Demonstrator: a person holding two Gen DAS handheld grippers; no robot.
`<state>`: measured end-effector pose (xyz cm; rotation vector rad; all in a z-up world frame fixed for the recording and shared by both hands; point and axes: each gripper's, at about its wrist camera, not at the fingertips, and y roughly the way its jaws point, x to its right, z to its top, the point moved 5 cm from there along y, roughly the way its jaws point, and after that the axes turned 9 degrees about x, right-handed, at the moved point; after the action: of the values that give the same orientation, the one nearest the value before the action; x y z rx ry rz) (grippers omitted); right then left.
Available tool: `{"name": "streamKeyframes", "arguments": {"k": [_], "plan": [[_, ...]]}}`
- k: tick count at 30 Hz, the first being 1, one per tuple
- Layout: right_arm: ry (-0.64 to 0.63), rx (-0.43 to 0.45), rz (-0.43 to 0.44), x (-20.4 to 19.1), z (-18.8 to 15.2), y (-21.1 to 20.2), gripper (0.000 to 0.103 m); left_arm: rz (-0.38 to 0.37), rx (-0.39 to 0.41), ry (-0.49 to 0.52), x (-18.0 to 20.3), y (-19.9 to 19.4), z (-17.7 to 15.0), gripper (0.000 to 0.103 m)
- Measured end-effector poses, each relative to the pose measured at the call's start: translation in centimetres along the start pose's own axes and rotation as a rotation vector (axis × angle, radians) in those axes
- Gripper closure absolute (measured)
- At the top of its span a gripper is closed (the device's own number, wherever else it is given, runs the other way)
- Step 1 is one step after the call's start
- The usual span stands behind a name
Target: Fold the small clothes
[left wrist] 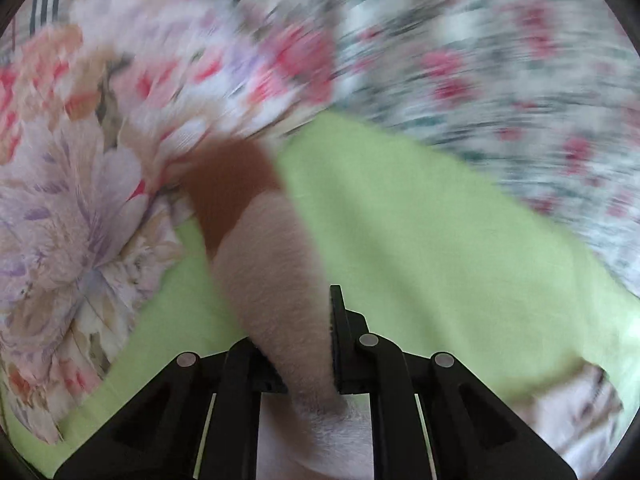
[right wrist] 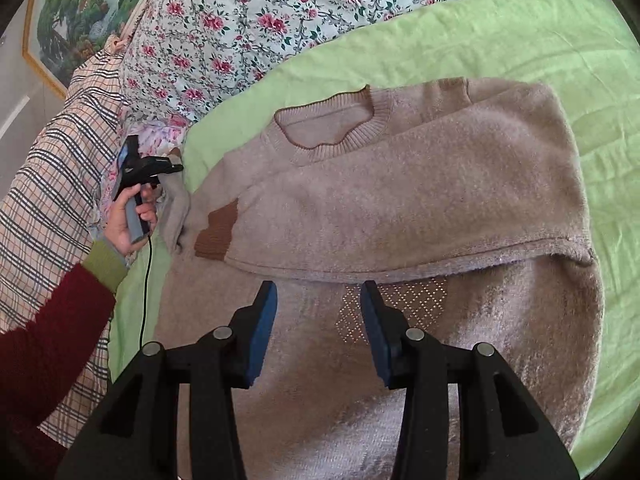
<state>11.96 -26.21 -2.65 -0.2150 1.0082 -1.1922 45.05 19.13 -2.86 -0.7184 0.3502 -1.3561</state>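
Left claw clamps the beige sweater's sleeve, brown cuff dangling over the green sheet. Right claw gapes wide, holding nothing, above the sweater lying flat on the bed, other sleeve folded across the chest.

green sheet spread flat; floral quilt behind; plaid fabric left; framed painting.

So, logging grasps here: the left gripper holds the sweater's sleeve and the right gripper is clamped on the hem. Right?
Not quite. The left gripper does hold the sleeve, but the right wrist view shows the right gripper open above the sweater, clamping nothing.
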Motion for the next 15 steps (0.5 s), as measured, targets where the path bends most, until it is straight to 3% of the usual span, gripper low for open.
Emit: {"name": "streamKeyframes", "arguments": {"k": [6, 10, 12, 15], "plan": [[0.019, 0.047, 0.015, -0.6, 0.3, -1.0, 0.058, -0.287, 0.099, 0.087, 9.4, -9.8, -3.3, 0.093], [0.028, 0.071, 0.015, -0.6, 0.0, -2.4, 0.058, -0.458, 0.11, 0.189, 17.4, -13.8, -6.7, 0.093], [0.037, 0.084, 0.007, -0.2, -0.2, -3.3, 0.058, -0.531, 0.096, 0.258, 21.2, -15.2, -9.1, 0.093], [0.079, 0.109, -0.011, 1.3, -0.5, -4.2, 0.058, -0.583, 0.085, 0.378, 25.9, -16.1, -12.9, 0.093]]}}
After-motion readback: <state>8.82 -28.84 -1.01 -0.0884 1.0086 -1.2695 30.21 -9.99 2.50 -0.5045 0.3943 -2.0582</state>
